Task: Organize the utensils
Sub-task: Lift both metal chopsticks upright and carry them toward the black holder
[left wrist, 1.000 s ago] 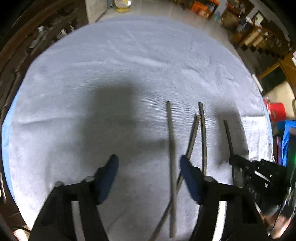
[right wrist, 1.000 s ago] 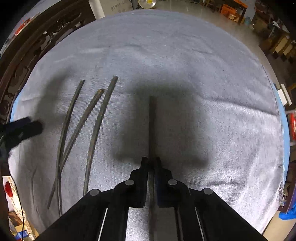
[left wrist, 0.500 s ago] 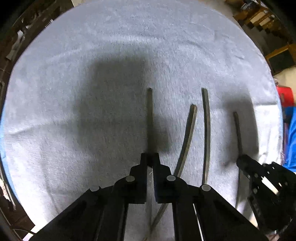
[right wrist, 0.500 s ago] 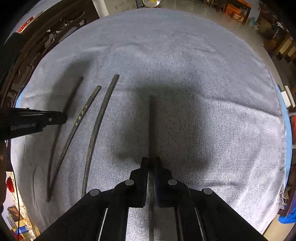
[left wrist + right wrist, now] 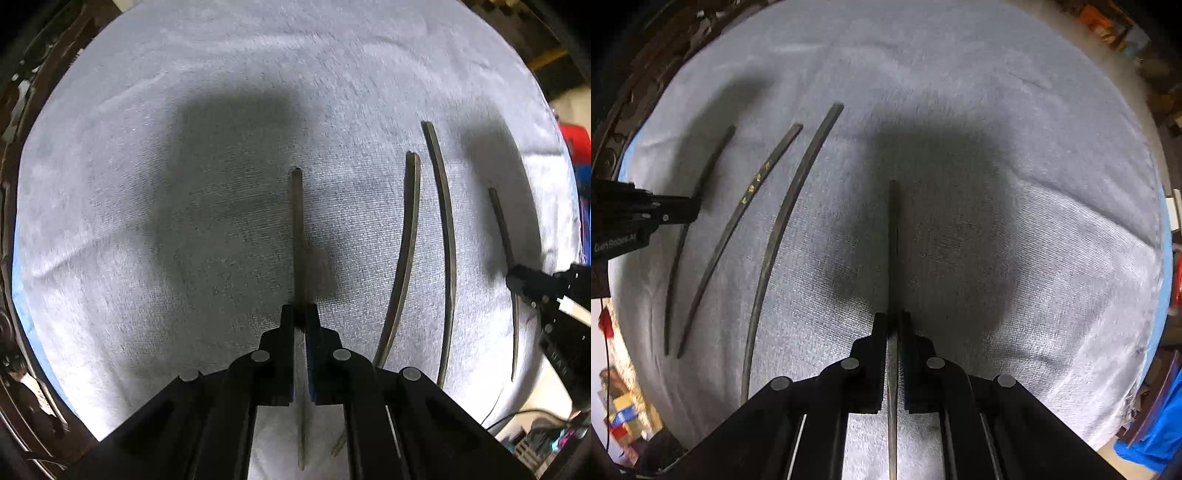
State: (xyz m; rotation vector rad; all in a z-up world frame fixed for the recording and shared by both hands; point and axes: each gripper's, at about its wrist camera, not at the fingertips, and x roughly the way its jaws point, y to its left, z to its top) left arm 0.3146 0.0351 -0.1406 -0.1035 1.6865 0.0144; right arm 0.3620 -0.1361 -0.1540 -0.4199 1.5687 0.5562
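Several dark chopsticks are over a grey-white towel. My left gripper is shut on one chopstick that points straight ahead. My right gripper is shut on another chopstick, also pointing ahead. Two loose chopsticks lie side by side on the towel between the grippers; they also show in the right wrist view. The right gripper with its chopstick shows at the right of the left view. The left gripper and its chopstick show at the left of the right view.
The towel covers a round table with a dark carved wooden rim. Room clutter lies beyond the table: a red object at the right and blue cloth at the lower right.
My left gripper went from open to shut on the leftmost chopstick and has carried it left, away from the two loose ones. My right gripper stays shut on its chopstick.
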